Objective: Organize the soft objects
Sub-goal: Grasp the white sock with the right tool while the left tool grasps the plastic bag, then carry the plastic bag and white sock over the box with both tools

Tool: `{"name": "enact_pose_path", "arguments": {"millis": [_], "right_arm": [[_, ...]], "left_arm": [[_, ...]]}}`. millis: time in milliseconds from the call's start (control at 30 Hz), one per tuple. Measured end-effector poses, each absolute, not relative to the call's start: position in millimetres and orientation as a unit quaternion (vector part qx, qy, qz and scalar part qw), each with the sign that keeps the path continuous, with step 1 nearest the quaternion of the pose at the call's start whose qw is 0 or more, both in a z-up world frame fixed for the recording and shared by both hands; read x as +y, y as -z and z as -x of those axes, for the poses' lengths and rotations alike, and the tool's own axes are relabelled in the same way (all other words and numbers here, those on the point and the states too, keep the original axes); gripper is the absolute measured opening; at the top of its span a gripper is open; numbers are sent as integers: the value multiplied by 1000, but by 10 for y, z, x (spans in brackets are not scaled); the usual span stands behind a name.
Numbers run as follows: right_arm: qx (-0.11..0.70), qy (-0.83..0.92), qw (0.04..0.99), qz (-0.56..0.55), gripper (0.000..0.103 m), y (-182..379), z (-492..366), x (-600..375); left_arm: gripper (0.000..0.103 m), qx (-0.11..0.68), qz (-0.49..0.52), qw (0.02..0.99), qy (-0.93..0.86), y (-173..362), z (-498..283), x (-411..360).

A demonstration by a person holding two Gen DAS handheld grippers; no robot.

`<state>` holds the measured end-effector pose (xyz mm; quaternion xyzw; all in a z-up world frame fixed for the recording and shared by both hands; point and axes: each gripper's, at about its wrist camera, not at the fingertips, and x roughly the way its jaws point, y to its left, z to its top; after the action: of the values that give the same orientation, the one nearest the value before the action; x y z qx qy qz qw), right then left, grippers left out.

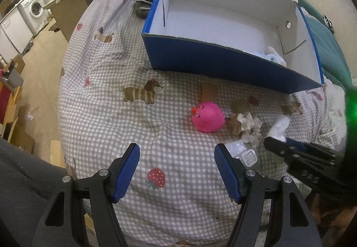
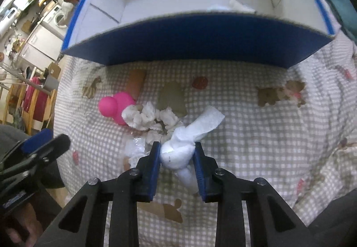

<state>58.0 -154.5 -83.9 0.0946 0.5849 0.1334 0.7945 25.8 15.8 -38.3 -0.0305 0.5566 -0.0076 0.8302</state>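
**Right tool grips knotted white cloth near the blue box**

The right tool point(image 2: 177, 157) is clamped on a knotted white cloth point(image 2: 178, 153), its blue pads pressing the knot from both sides while a loose tail of the cloth fans out toward the box. The left tool point(image 1: 177, 171) hangs over the checked bedspread point(image 1: 111, 113) with its fingers spread wide apart and nothing between them. Ahead of both sits a blue box point(image 1: 223, 63) with a white inside, open at the top; a pale blue cloth point(image 1: 273, 56) lies in its right corner. On the bed in front of the box rest a pink ball toy point(image 1: 208, 116) and, touching it, a crumpled cream scrunchie point(image 1: 245, 126). A small white plastic packet point(image 1: 243, 153) lies just beside the scrunchie.
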Motion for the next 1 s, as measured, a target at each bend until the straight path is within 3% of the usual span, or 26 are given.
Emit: {"name": "enact_pose_path", "arguments": {"millis": [667, 900, 1000], "right_arm": [[538, -93, 824, -153, 31, 532, -417, -2015], [541, -92, 822, -156, 31, 553, -445, -1992], [541, -94, 822, -151, 31, 552, -446, -1969]], "left_arm": [[66, 622, 45, 773, 113, 939, -460, -606], [35, 616, 49, 777, 120, 978, -448, -657], [31, 614, 46, 778, 122, 967, -418, -652]]}}
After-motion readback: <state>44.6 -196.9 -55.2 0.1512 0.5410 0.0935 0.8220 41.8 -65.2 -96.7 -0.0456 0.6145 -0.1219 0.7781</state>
